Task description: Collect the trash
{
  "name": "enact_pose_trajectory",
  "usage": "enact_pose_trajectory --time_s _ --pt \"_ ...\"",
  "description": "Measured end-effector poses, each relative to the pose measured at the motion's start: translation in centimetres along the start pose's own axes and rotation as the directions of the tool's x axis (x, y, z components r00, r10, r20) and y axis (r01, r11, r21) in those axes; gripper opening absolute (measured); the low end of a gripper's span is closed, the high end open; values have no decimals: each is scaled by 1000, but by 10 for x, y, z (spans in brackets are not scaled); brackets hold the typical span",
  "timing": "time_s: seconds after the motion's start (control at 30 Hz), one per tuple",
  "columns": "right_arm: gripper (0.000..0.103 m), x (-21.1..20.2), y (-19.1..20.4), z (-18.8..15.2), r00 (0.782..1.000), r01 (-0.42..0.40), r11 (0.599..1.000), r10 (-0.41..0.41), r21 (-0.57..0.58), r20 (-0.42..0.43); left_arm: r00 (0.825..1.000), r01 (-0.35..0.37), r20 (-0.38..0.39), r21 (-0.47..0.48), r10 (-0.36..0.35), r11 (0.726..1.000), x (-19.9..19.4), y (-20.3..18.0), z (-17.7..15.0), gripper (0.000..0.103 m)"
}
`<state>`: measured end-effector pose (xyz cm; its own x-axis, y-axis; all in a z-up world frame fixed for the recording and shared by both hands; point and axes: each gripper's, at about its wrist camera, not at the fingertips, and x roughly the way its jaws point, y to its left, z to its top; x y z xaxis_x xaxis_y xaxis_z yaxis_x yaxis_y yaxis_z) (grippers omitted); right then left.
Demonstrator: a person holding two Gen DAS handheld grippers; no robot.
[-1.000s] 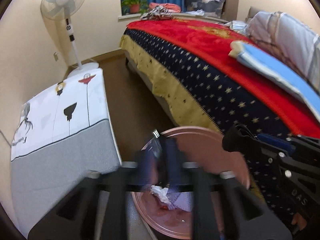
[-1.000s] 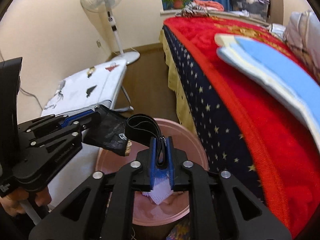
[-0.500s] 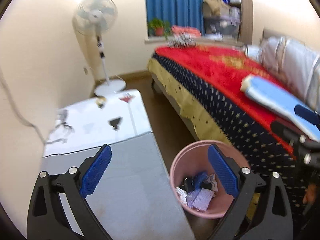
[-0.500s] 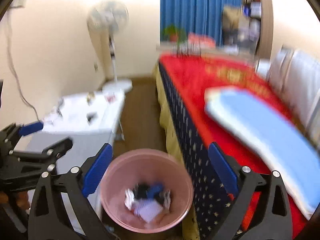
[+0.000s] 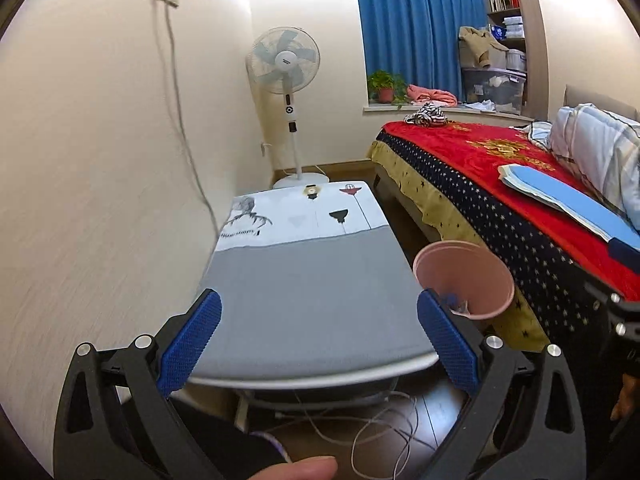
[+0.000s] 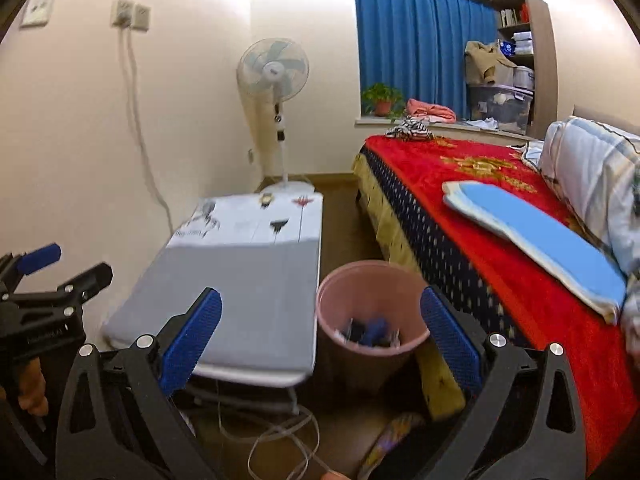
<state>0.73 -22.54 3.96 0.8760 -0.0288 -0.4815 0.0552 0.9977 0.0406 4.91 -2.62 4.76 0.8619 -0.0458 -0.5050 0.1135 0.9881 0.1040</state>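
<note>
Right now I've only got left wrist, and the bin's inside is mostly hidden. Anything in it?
Observer: Yes. The right wrist view looks into the pink bin: dark and blue scraps lie at the bottom.
Operator: Right tongs holding anything?
Observer: No. The right tongs have just opened wide, with nothing between the pads.
Operator: Anything left on the floor?
Observer: Maybe. A blurred colourful thing lies on the floor beside the bed; I can't tell what it is.

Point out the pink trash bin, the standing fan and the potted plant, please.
pink trash bin (image 6: 344, 280), right wrist view, on its inner wall.
standing fan (image 5: 283, 61), left wrist view, on the centre of its head.
potted plant (image 5: 385, 94), left wrist view, on its pot.
</note>
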Motion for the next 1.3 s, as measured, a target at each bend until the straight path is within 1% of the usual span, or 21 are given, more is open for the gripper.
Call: enact_pose_trajectory --time_s 0.23,0.4,0.7,1.3 --pt "98 -33 19 -20 1000 -20 1000 20 -13 -5 1000 18 10 -25 -18 1000 -29 0 -19 95" --pt "98 -43 23 -23 1000 -13 999 14 -30 6 1000 20 23 -20 -20 1000 -42 -2 -26 95" --pt "98 -48 23 -27 1000 -17 999 17 -35 7 999 13 34 -26 -12 1000 -47 -3 -28 95" --pt "98 -49 26 -26 1000 -22 999 22 -34 -1 1000 16 27 -20 -15 1000 -47 -4 -31 95"
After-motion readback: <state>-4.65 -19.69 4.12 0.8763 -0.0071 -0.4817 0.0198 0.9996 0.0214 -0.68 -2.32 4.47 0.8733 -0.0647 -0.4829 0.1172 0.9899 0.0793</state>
